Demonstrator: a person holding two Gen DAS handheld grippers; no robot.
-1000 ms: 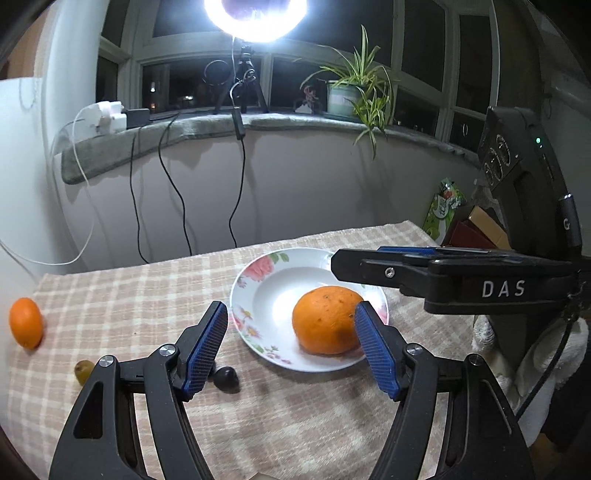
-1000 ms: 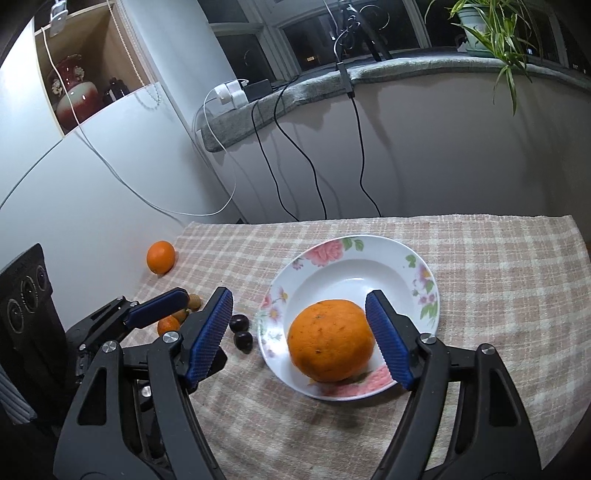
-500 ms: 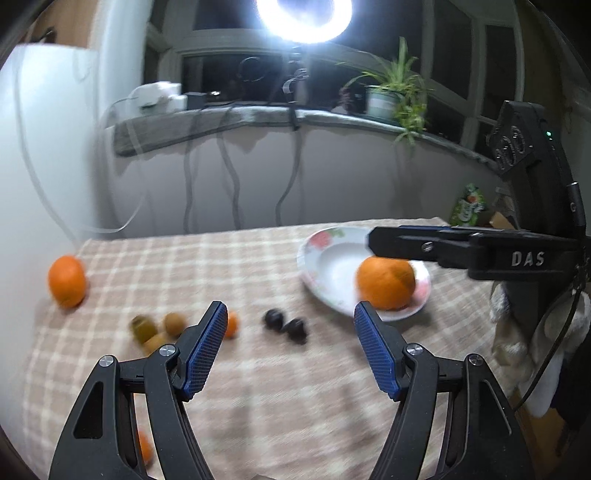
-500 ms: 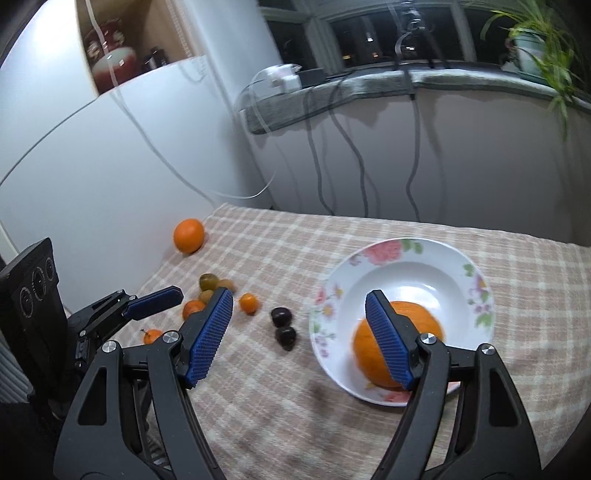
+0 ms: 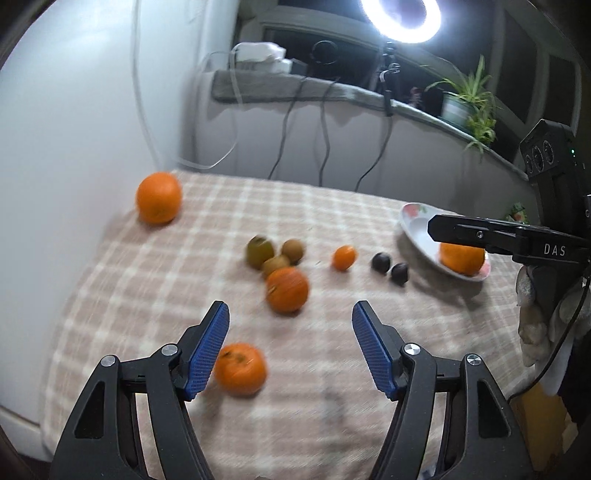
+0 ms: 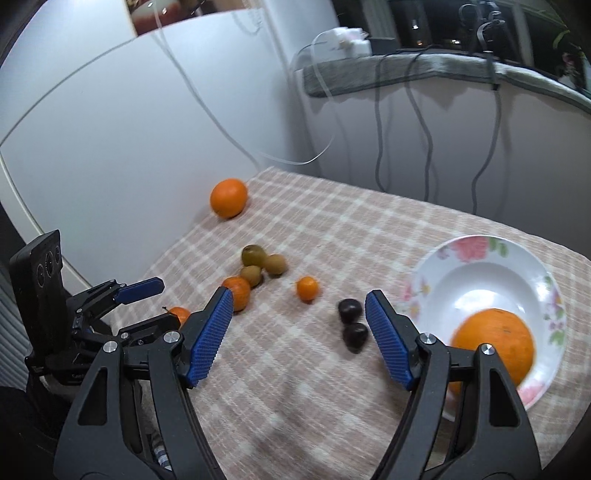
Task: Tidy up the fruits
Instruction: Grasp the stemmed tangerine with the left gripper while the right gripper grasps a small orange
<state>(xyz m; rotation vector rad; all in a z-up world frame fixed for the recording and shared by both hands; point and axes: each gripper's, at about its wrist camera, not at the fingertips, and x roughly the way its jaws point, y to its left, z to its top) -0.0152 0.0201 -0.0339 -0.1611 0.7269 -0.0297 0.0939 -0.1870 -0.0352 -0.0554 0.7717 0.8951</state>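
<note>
On the cloth (image 5: 332,206), small fruits (image 5: 275,254) are scattered, and one big orange (image 6: 493,345) is seen in the plate (image 6: 491,258). Both the left gripper (image 5: 290,345) and the right gripper (image 6: 299,332) are held wide apart over the cloth, and nothing is gripped.

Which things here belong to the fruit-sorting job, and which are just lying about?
Job: plate with large orange; far orange; small orange; two dark fruits; greenish-brown fruits; both open grippers.

Lying about: potted plant; ring light; cables.
</note>
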